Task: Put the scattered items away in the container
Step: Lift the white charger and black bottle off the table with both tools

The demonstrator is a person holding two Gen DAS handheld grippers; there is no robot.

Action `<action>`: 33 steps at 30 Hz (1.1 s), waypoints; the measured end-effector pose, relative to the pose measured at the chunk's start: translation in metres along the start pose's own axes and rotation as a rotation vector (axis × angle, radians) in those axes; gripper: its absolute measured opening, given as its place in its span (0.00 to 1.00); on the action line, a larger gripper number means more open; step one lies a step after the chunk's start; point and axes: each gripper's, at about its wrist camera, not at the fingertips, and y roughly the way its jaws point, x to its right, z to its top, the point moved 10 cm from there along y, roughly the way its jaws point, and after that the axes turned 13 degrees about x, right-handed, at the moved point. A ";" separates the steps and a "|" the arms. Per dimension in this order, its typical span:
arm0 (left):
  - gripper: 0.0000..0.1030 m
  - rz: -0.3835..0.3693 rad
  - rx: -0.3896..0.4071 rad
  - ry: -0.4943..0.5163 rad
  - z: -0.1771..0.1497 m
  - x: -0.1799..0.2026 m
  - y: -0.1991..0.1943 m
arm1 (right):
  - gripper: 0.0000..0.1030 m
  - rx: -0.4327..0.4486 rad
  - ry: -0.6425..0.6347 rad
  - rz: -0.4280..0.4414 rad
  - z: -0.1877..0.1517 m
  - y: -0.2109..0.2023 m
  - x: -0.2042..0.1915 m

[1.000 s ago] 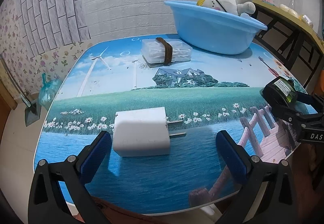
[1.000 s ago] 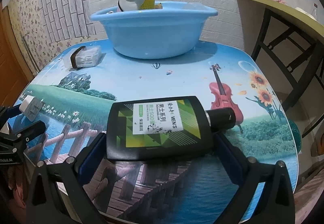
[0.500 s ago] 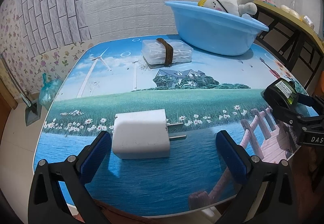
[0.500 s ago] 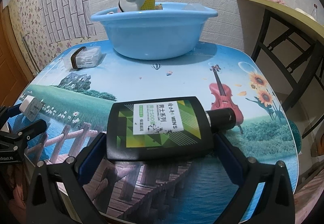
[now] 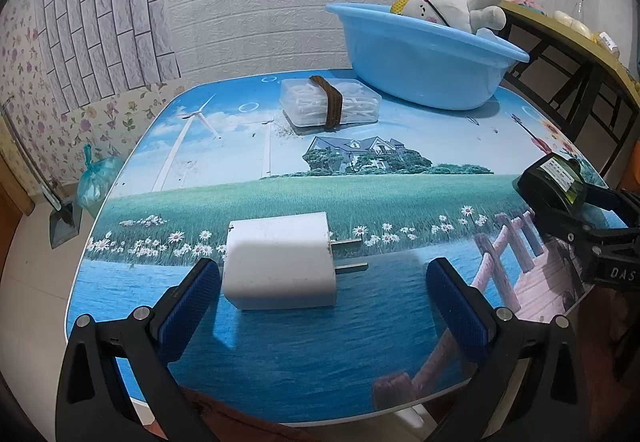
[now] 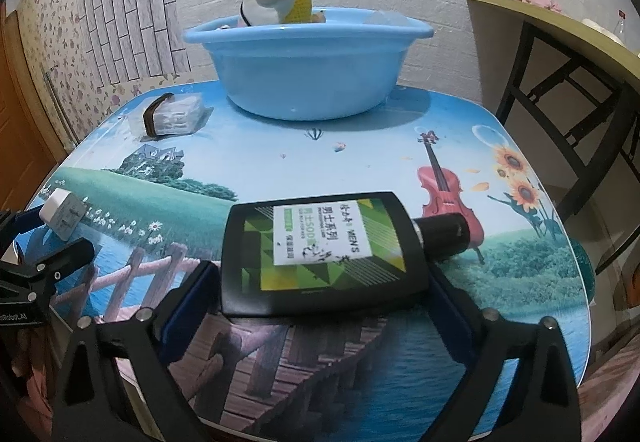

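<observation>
Grippers sit low at the near edge of the picture-printed table (image 5: 320, 354). The left gripper (image 5: 322, 292) is spread wide around a white charger (image 5: 280, 262) lying on its side, prongs pointing right; its left pad is just beside the charger's body, the right pad well clear of it. The right gripper (image 6: 320, 300) has its pads against both ends of a flat black bottle (image 6: 320, 254) with a green label, cap to the right; whether it is truly clamped I cannot tell. At the far side stands a blue basin (image 6: 308, 70) with a plush toy (image 5: 448, 8) in it. Beside the basin lies a clear box (image 5: 330, 108) bound with a brown band.
</observation>
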 end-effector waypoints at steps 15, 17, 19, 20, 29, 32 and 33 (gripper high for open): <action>0.82 -0.002 0.023 -0.041 0.005 -0.008 -0.003 | 0.90 0.008 -0.001 0.009 0.001 0.001 -0.002; 0.63 0.011 0.032 -0.053 0.007 -0.012 -0.005 | 0.90 0.009 -0.002 0.010 0.001 0.001 -0.002; 0.59 0.015 0.035 -0.066 0.007 -0.016 -0.005 | 0.90 0.009 -0.002 0.010 0.001 0.000 -0.002; 0.59 0.013 0.036 -0.067 0.007 -0.016 -0.005 | 0.90 0.009 -0.002 0.010 0.001 0.000 -0.002; 0.59 0.011 0.047 -0.072 0.014 -0.018 -0.010 | 0.87 0.063 0.017 0.022 0.011 -0.010 0.000; 0.59 0.013 0.077 -0.064 0.026 -0.018 -0.017 | 0.87 0.096 0.012 0.026 0.019 -0.015 0.001; 0.59 0.012 0.084 -0.063 0.029 -0.018 -0.019 | 0.86 0.099 0.014 0.029 0.020 -0.016 0.001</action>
